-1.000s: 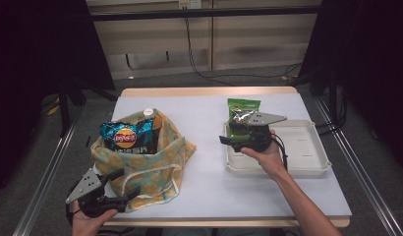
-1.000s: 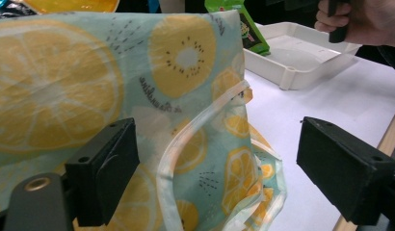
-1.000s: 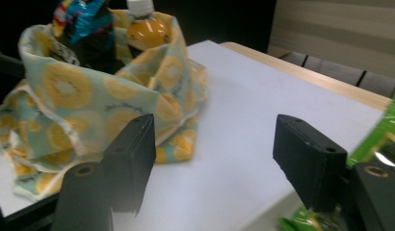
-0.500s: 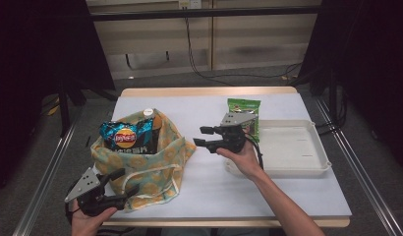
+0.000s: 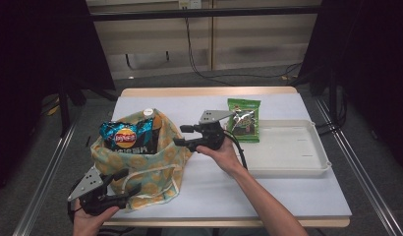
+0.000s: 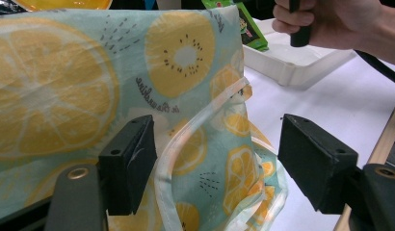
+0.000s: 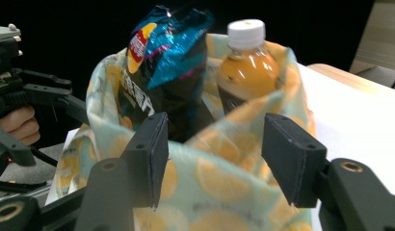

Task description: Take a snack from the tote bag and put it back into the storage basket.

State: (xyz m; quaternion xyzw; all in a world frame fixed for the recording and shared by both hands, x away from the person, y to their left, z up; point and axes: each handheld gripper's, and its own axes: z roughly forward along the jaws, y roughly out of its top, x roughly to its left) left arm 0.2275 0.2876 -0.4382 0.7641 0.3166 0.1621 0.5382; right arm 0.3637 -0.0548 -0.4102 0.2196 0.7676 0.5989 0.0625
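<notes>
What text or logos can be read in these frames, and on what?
"de Chaudine" or similar: cursive print on the lemon-print bag, not sure of the letters.
Red-and-yellow round brand logo on the blue chip bag: lettering too blurred to read.
Large pale characters lower on the chip bag: illegible.
Green snack packet: print too small.
Orange drink bottle: dark label unreadable.

Light falls from overhead onto the white surface, which looks bright while the room around it sinks into near black — the corners of the high view hold no detail. Shadows under things are soft and short. The high view is slightly grainy. In the right gripper view the fabric bag is softly blurred; the left gripper view is sharper, its bag print crisp.
</notes>
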